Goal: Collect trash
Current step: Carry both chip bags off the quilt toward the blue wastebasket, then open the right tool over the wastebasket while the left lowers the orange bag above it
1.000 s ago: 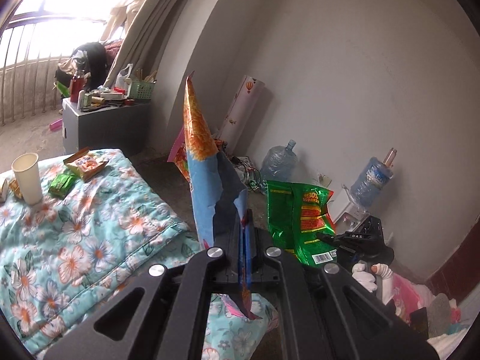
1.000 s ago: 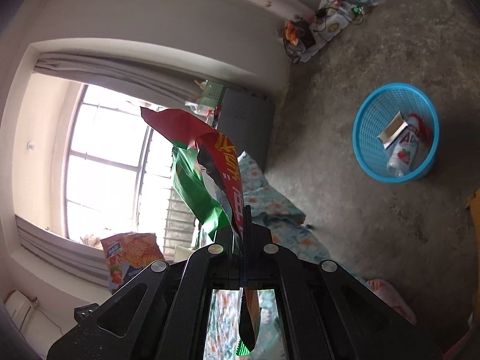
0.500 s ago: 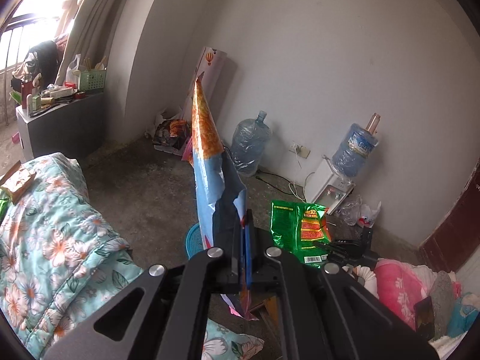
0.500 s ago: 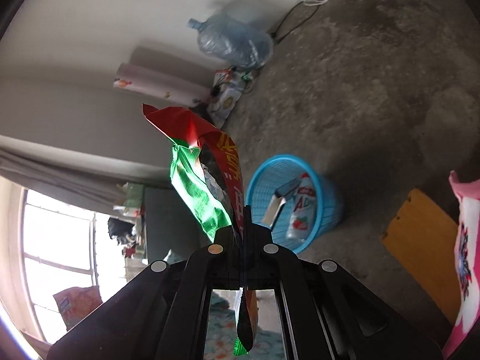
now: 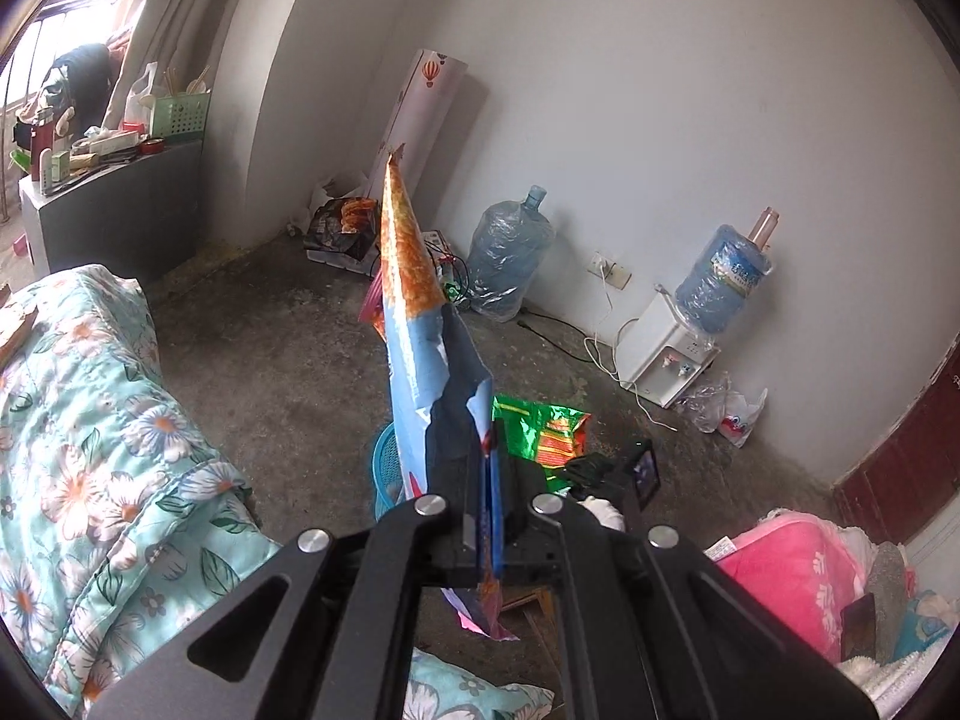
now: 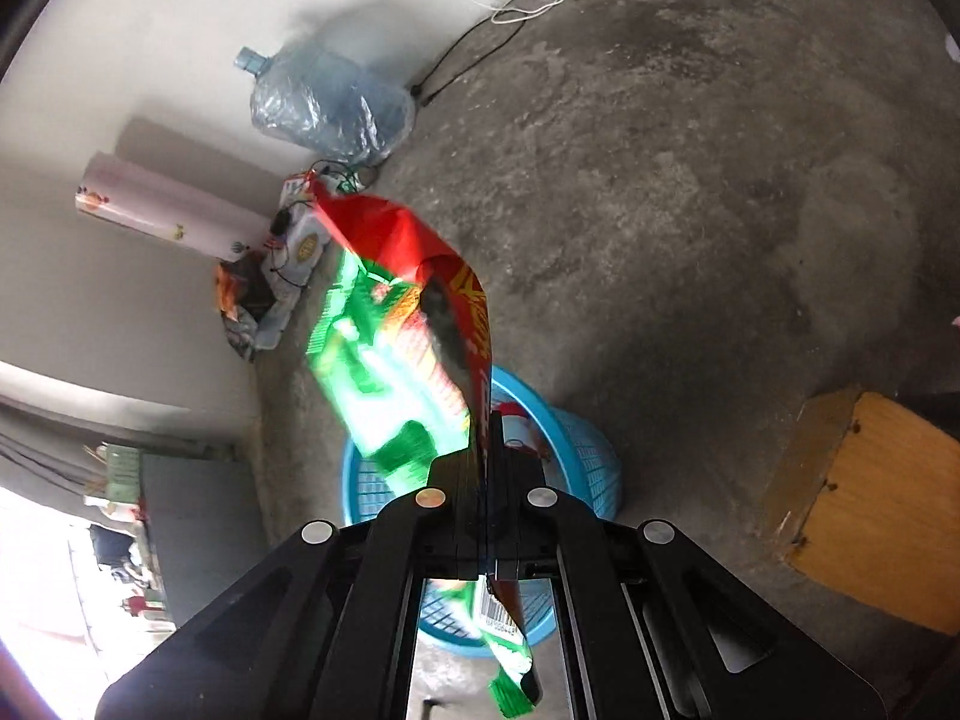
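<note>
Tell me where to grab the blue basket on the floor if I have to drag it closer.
Take it by the top rim, coming from straight above, with one finger inside and one outside. The blue basket stands upright with its mouth open, and its thin mesh wall should fit between the fingers. The round body looks too wide to span.

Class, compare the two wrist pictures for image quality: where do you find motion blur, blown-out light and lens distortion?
Right wrist view: the green and red snack bag in the right gripper is smeared by motion blur, and the window corner is blown out. Left wrist view: sharp; the blue and orange wrapper in the left gripper is crisp, the window overexposed. Both bend walls, fisheye-style.
</note>
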### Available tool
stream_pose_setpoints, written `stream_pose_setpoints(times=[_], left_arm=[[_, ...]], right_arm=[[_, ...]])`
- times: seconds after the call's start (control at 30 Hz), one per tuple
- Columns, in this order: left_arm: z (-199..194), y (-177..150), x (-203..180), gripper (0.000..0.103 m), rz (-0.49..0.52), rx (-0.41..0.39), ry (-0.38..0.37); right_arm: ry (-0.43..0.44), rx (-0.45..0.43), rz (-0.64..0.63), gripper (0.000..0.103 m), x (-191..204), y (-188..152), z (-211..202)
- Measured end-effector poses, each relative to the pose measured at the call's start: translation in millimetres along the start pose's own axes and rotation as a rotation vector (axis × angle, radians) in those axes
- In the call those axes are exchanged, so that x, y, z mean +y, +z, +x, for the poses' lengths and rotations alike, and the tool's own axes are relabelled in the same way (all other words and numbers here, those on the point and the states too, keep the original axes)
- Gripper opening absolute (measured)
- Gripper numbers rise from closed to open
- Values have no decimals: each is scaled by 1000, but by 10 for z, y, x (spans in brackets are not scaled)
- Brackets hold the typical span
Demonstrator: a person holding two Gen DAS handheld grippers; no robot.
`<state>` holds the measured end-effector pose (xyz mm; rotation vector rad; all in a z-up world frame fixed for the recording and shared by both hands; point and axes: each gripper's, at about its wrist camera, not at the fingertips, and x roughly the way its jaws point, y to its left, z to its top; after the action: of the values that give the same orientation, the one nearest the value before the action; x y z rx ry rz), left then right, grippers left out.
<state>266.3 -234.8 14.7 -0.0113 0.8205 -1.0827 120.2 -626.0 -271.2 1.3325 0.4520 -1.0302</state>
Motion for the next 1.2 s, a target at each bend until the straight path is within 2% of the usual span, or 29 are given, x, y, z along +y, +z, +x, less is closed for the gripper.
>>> stream_pose_setpoints(times=[0.1,0.2,0.3,0.37,0.43,0.5,0.57,0.63,0.67,0.8,0.97,1.1,1.2], left_arm=[[40,-15,73,0,-10,13,4],[80,-18,122,0,-14,21,9],[110,-18,146,0,-15,29,7],[133,-18,144,0,-11,31,7],[166,-18,140,0,-8,37,7],[196,-11,125,0,-8,41,9],[220,-11,103,0,-2,44,14],[239,-20,72,0,8,48,21],[252,-24,62,1,12,51,26],[304,-33,48,1,18,64,40],[387,6,-20,1,33,75,41],[529,66,-133,1,59,92,26],[685,131,-214,1,69,117,9]], right_arm=[[-25,71,-47,0,113,-245,340],[-39,103,-84,0,108,-401,464],[-39,78,-54,0,-38,-367,450],[-18,110,-30,0,-112,-305,467],[-2,161,-36,6,-124,-241,525],[-12,219,-101,14,-23,-220,578],[16,257,-164,22,102,-252,606],[39,302,-259,36,261,-324,681],[41,328,-311,40,317,-361,719],[77,329,-423,45,395,-408,652],[122,253,-266,48,56,-252,392],[143,316,-254,48,122,-249,504],[206,405,-362,48,404,-378,658]])
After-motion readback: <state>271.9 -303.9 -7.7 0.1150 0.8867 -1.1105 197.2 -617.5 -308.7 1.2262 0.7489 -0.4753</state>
